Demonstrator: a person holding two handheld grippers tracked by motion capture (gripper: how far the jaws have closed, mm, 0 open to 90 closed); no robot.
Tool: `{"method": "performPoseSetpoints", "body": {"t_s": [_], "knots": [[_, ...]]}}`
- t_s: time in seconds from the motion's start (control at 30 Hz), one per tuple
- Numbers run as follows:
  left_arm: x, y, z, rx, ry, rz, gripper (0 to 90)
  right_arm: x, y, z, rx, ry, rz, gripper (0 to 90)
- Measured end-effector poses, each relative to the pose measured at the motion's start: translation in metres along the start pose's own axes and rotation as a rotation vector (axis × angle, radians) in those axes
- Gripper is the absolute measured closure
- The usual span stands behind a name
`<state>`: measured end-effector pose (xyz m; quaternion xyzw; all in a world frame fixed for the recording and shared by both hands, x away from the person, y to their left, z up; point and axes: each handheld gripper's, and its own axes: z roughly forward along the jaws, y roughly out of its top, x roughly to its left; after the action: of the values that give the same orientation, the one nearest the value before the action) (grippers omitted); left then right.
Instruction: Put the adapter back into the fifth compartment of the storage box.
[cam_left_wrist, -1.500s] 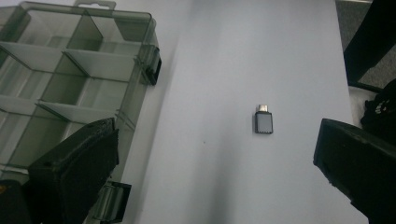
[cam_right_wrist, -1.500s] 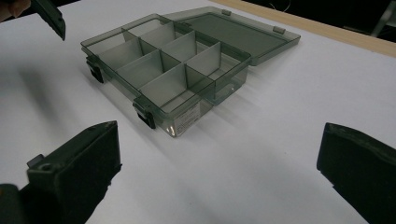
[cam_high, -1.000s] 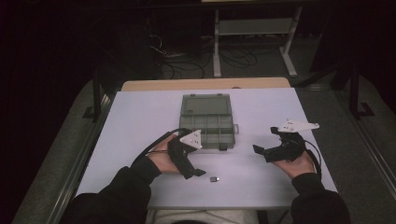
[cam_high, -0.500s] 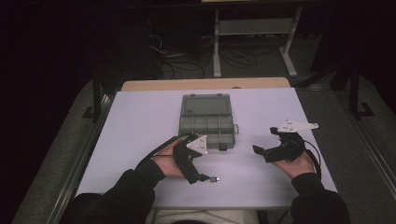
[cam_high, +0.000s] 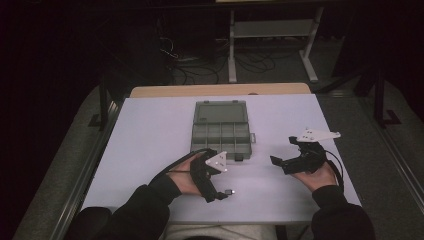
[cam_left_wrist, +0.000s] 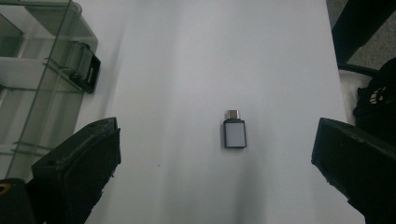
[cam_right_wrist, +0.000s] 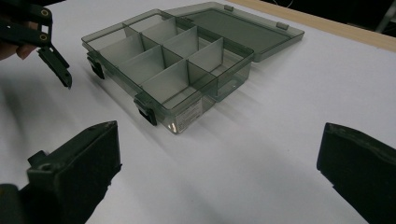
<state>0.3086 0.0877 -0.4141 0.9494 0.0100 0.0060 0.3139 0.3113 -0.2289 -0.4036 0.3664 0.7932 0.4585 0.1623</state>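
Note:
A small silver USB-C adapter (cam_high: 229, 191) (cam_left_wrist: 234, 132) lies flat on the white table near its front edge. My left gripper (cam_high: 216, 196) (cam_left_wrist: 215, 129) hovers over it, open wide, with the adapter between the jaws and touching neither. An open grey translucent compartment box (cam_high: 220, 127) (cam_right_wrist: 173, 60) sits mid-table with its lid folded back and its compartments empty. My right gripper (cam_high: 281, 150) (cam_right_wrist: 218, 128) is open to the right of the box, pointing toward it and holding nothing.
The box's front corner and latch (cam_left_wrist: 86, 70) lie just left of my left gripper. One finger of the left gripper (cam_right_wrist: 58, 70) shows at the top left of the right gripper view. The table's near edge (cam_high: 250, 220) is close behind the adapter.
My left gripper has moved toward the near edge and slightly right, ending up over the adapter. The right gripper, the box and the adapter have stayed put.

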Motion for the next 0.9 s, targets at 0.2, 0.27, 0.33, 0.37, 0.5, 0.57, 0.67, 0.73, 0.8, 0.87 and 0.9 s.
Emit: {"method": "performPoseSetpoints", "body": {"t_s": [0.2,0.27,0.33,0.37,0.5,0.57,0.67,0.73,0.8,0.87,0.9], "knots": [[-0.004,-0.002,0.013,0.012,-0.04,0.014,7.5,0.0,0.0,0.0,-0.003,-0.001,-0.001,0.0],[-0.004,-0.002,0.014,0.009,-0.048,0.019,12.3,0.0,0.0,0.0,-0.002,0.0,-0.002,0.0],[-0.004,-0.002,0.015,0.01,-0.053,0.016,14.7,0.0,0.0,0.0,-0.003,0.0,-0.003,0.0],[-0.004,-0.002,0.015,0.01,-0.053,0.016,14.7,0.0,0.0,0.0,-0.003,-0.001,-0.004,0.0],[-0.003,-0.004,0.019,0.017,-0.079,0.018,23.6,0.0,0.0,0.0,0.0,-0.006,-0.009,0.0],[-0.004,-0.004,0.02,0.019,-0.078,0.026,27.8,0.001,0.0,0.0,0.0,-0.005,-0.009,0.0],[-0.005,-0.004,0.02,0.023,-0.075,0.04,35.0,0.001,0.0,0.001,0.002,-0.007,-0.011,0.0],[-0.005,-0.004,0.02,0.023,-0.08,0.05,39.2,0.001,0.0,0.001,0.002,-0.009,-0.014,0.0],[-0.005,-0.004,0.02,0.023,-0.08,0.05,40.6,0.001,0.0,0.001,0.002,-0.009,-0.014,0.0],[-0.005,-0.005,0.02,0.024,-0.08,0.051,47.6,0.001,0.0,0.0,0.001,-0.01,-0.014,0.0],[-0.005,-0.005,0.02,0.024,-0.08,0.051,49.6,0.001,0.0,0.0,0.001,-0.01,-0.014,0.0]]}}
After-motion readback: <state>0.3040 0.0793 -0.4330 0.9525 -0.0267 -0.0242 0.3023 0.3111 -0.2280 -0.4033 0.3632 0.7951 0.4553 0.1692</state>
